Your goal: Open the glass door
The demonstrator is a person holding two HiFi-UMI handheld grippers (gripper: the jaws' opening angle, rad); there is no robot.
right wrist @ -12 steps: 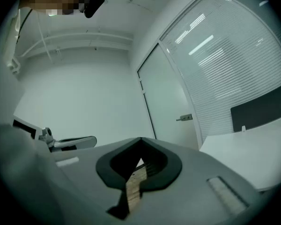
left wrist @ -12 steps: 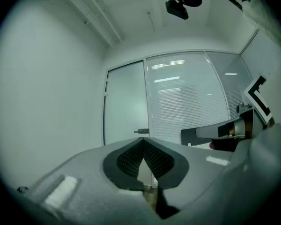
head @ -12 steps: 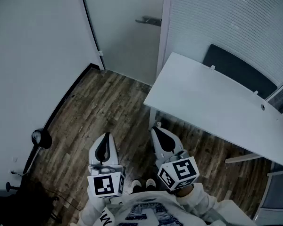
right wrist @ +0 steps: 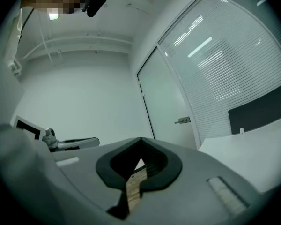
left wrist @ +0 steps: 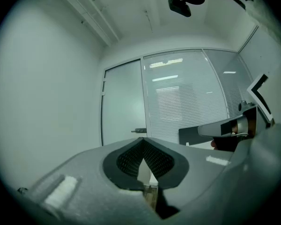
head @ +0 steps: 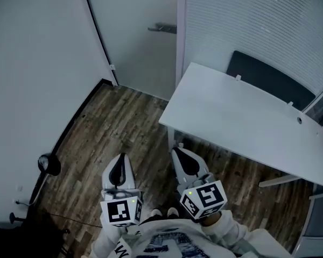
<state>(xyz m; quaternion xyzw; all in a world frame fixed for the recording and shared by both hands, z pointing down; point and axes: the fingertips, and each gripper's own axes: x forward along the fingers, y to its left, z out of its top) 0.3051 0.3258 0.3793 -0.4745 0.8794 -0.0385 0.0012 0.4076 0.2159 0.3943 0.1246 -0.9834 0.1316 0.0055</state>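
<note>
The frosted glass door (head: 137, 42) stands closed at the far end of the room, its lever handle (head: 162, 28) near its right edge. I hold both grippers level and side by side low in the head view, well short of the door. The left gripper (head: 121, 156) is shut with nothing in it. The right gripper (head: 178, 150) is also shut and empty. In the left gripper view the door (left wrist: 122, 107) and handle (left wrist: 139, 131) show straight ahead beyond the closed left gripper (left wrist: 143, 142). The right gripper view shows the handle (right wrist: 182, 120) right of the right gripper (right wrist: 140, 142).
A white table (head: 231, 117) juts in from the right, with a black chair back (head: 269, 79) behind it. A glass wall with blinds (head: 258, 20) runs right of the door. A white wall (head: 37, 63) curves along the left, with a black round object (head: 47, 164) at its foot.
The head view has shifted a little: door, handle and table sit slightly further left. Both grippers keep the same place and stay shut.
</note>
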